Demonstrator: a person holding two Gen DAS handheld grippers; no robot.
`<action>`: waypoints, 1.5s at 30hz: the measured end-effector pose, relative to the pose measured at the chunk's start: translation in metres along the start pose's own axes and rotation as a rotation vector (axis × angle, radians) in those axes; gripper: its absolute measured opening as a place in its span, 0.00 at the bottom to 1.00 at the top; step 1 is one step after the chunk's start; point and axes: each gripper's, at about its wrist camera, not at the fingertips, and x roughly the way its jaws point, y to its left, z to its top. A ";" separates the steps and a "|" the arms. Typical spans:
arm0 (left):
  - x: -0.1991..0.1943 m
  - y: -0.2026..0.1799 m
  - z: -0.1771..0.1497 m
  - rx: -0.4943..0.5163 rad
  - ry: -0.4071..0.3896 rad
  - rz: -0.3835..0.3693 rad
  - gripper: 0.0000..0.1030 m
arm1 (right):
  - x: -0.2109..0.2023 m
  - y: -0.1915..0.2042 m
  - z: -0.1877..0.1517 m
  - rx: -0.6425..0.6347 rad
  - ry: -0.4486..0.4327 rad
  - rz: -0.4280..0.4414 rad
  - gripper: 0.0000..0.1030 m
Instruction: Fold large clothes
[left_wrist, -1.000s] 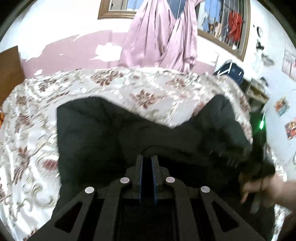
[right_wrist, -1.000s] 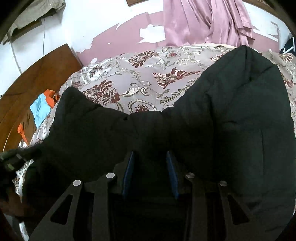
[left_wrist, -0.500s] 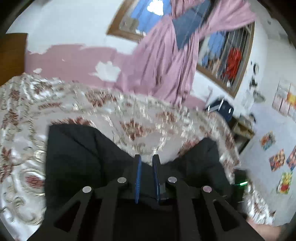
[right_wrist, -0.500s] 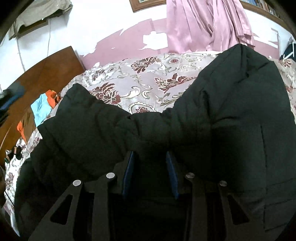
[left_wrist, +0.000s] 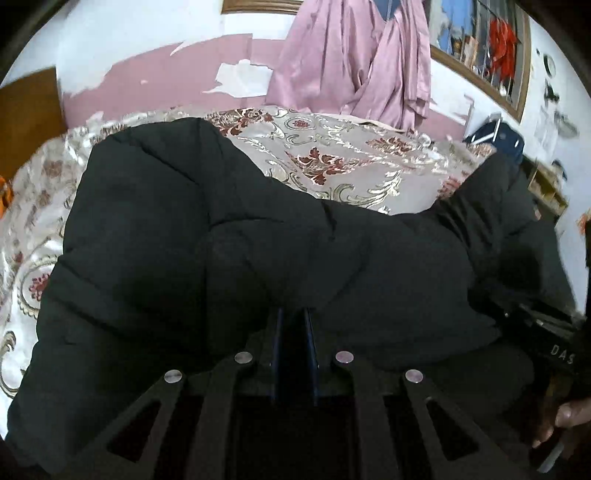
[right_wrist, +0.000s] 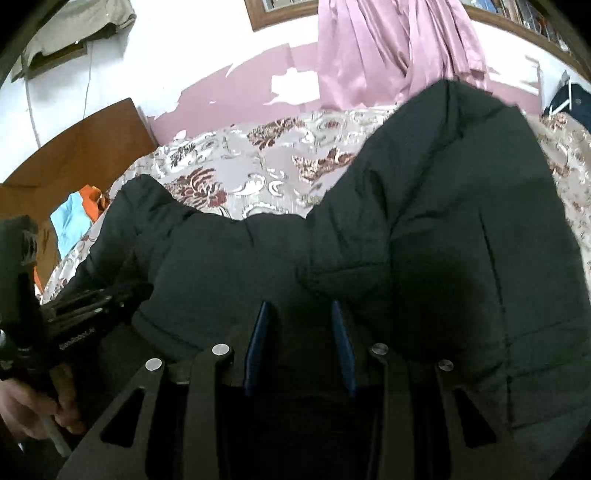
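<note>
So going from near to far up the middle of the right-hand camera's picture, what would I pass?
Right gripper shut on the black padded jacket → flowered bedspread → pink and white peeling wall → wooden window frame.

Both black grippers, left gripper (left_wrist: 293, 325) and right gripper (right_wrist: 301, 321), have blue-edged fingers and silver screws

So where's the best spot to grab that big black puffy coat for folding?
Probably the black coat is best gripped along its near edge, from the front, one claw toward each side. It lies spread flat on the bedspread, and its padding is thick, so an edge pinches easier than the middle.
</note>
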 end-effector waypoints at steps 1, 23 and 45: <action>0.000 -0.003 -0.003 0.012 -0.001 0.015 0.12 | 0.004 -0.002 -0.001 0.001 0.012 0.001 0.32; -0.136 -0.011 -0.032 -0.026 -0.022 -0.014 0.14 | -0.085 0.032 -0.009 -0.048 0.026 0.032 0.64; -0.351 -0.008 -0.277 -0.021 -0.034 0.087 0.65 | -0.354 0.035 -0.210 0.057 -0.052 0.025 0.70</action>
